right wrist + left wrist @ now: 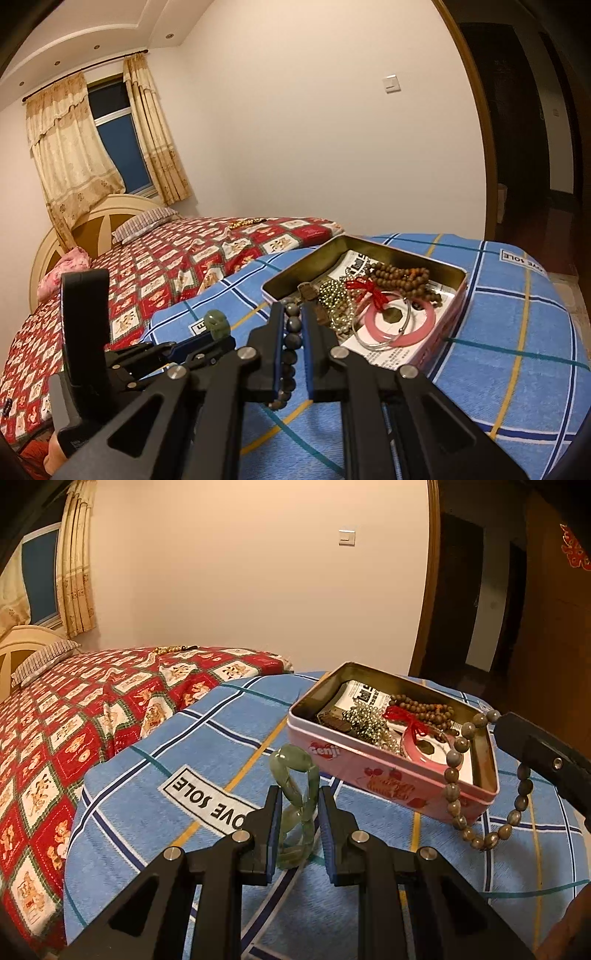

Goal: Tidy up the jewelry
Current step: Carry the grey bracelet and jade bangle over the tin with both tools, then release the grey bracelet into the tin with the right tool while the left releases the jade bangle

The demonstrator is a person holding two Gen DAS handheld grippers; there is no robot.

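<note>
– Left tongs (298, 801)?
– Gripping green bangle (295, 805), up above blue bed cover (166, 812); near pink tin (369, 771).
– Right tongs (293, 321)?
– Clamped on grey bead bracelet (291, 332); hanging by tin rim; more beads inside.

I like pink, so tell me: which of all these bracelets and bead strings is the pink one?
The smooth pink bangle lying flat inside the tin. The others are green, grey, brown, silver or metallic beads.

A pale green jade bangle (295, 805) stands on edge between the left gripper's (298, 794) pads. Grey-brown beads (484, 786) dangle from the right gripper (293, 317), over the open pink tin (388, 779) of jewelry just ahead.
</note>
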